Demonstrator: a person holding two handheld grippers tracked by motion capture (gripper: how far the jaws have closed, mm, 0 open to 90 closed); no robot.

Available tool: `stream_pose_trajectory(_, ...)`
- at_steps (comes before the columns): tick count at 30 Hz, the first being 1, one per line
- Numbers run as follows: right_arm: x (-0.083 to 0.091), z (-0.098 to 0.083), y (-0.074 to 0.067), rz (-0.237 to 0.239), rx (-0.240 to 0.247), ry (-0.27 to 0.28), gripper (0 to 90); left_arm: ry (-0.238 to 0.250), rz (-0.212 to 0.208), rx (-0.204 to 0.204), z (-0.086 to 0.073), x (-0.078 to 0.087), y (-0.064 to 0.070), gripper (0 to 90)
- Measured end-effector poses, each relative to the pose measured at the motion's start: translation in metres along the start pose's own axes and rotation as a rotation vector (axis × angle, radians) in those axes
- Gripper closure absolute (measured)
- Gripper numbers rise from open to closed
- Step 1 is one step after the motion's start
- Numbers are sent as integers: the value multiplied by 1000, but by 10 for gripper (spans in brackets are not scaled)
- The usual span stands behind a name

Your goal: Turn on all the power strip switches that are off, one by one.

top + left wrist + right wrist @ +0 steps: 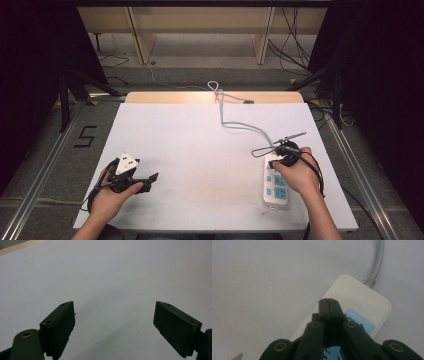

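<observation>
Item one: my right tongs (281, 156), held in my right hand (295, 175) at the right side of the desk (200, 150). In the right gripper view these tongs (328, 301) have both jaws pressed flat together, nothing between them, their tips poised over the strip's cord end; whether they touch it I cannot tell.

Item two: power strip (276, 185), white with pale blue sockets, lying flat on the desk near its right front corner, long axis running away from me. My right hand covers its far half in the high view. In the right gripper view the strip (362, 297) shows a rounded white end and one blue socket panel (359, 321) just beside the closed tips.

Item three: cord (235, 122), grey, leaving the strip's far end, winding across the desk toward the back edge and looping there. In the right gripper view the cord (377, 262) enters the strip through a ribbed collar.

Item four: my left tongs (150, 181), held in my left hand (112, 197) at the left front of the desk, well apart from the strip. In the left gripper view these tongs (113, 322) stand wide apart, jaws spread over bare white desk surface, holding nothing.

Item five: desk, white top with a wooden strip along the far edge.
</observation>
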State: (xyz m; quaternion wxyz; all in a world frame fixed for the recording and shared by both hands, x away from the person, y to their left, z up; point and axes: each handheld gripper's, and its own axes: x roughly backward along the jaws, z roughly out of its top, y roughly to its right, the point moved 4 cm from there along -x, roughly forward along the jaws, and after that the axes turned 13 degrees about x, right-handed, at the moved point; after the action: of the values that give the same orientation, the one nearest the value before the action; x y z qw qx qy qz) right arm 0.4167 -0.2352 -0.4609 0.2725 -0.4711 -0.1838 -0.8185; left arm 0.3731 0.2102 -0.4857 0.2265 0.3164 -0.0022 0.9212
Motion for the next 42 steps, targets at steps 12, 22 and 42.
stream_pose_trajectory(12, 7, -7, -5, 8, 9, -20, 900, -4, 0, -5, 0, 0, 0, 177)
stream_pose_trajectory(22, 11, -11, -9, 16, 12, -39, 900, -4, -1, -6, 0, 0, 0, 177)
stream_pose_trajectory(42, 13, -16, -21, 39, 37, -80, 900, -4, -2, -7, 0, 0, 1, 177)
